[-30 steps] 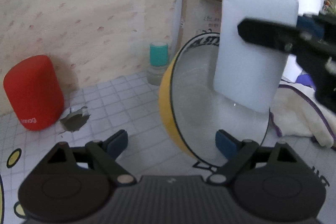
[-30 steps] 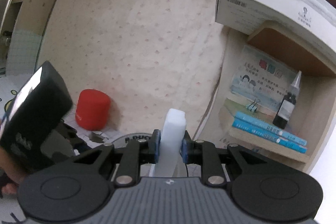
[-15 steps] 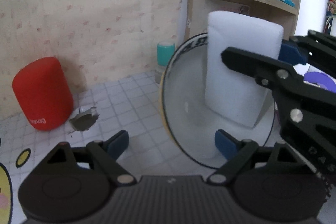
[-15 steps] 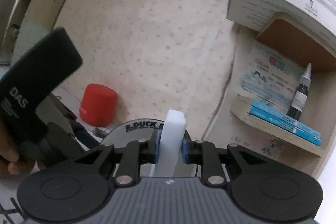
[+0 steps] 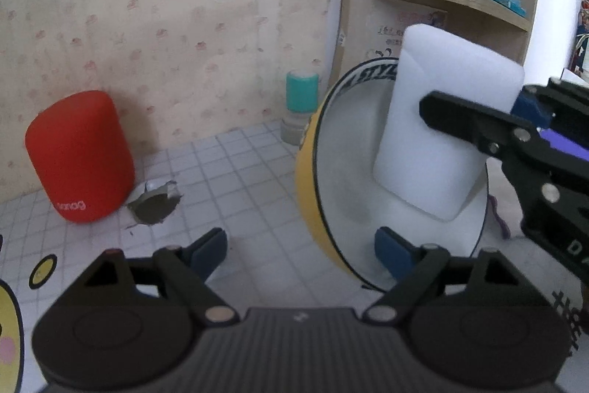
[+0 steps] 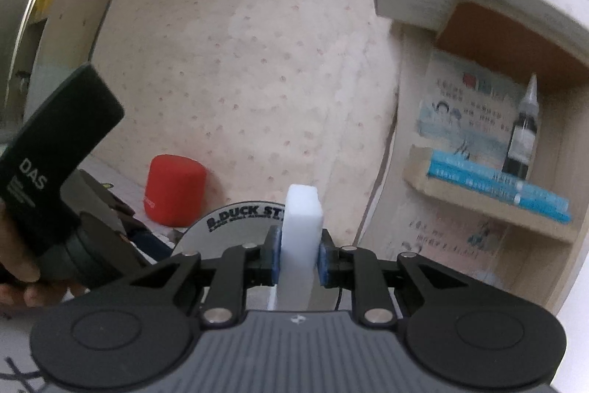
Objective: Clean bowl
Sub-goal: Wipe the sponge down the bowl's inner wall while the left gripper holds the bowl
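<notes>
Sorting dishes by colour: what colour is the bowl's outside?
Yellow outside on the bowl, with a white inside and a black lettered rim; clearest in the left wrist view.

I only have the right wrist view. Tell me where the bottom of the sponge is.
Observer: The sponge has its lower end inside the bowl, at the white inner wall; I cannot confirm contact.
Operator: Report how the bowl sits.
Observer: Tipped on its side, opening toward the left camera, yellow outside.
Operator: Check the left gripper.
Observer: The left gripper straddles the rim, one pad inside, the other outside and clear of the wall; its jaws have just been closing.
</notes>
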The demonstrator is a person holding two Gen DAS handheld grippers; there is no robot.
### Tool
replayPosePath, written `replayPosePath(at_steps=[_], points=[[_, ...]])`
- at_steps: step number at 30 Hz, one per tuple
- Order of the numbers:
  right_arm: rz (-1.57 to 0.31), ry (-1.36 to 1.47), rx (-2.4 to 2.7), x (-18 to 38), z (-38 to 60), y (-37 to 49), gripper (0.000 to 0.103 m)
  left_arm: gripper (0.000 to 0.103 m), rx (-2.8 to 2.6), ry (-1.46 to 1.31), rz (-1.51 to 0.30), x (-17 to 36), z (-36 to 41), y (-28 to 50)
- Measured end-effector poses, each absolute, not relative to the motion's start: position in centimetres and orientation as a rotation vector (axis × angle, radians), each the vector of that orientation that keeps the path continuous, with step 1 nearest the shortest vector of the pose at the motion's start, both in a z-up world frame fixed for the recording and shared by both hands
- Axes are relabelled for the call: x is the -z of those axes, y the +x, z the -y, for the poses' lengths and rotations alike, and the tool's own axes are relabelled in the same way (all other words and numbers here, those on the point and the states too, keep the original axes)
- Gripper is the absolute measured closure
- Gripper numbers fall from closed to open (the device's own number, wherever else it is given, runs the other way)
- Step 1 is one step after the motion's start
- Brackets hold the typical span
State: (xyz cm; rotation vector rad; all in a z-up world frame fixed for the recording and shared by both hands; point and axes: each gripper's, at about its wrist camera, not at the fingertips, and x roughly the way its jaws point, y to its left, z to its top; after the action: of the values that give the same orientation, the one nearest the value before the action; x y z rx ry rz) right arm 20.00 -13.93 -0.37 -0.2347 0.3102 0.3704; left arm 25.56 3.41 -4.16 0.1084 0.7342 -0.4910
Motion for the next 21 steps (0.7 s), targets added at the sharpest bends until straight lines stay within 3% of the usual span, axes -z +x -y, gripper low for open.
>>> replayPosePath(at_steps=[4, 6, 9, 21], points=[[-0.334, -0.206, -0.374, 0.4, 14.2, 20.2, 0.085, 0.039, 0.534, 0.121, -0.725, 4.0, -3.3, 25.2], [-0.332, -0.214, -0.379, 0.5, 14.0, 20.1, 0.085, 0.056, 0.55, 0.122, -0.724, 3.9, -3.2, 25.1], [-0.336, -0.201, -0.391, 0.5, 14.2, 20.1, 0.085, 0.066, 0.572, 0.133, -0.714, 3.7, -2.8, 24.8], [-0.376, -0.14, -0.314, 0.2, 14.0, 20.5, 0.085, 0.07, 0.586, 0.034, -0.708, 4.1, -2.9, 25.1]])
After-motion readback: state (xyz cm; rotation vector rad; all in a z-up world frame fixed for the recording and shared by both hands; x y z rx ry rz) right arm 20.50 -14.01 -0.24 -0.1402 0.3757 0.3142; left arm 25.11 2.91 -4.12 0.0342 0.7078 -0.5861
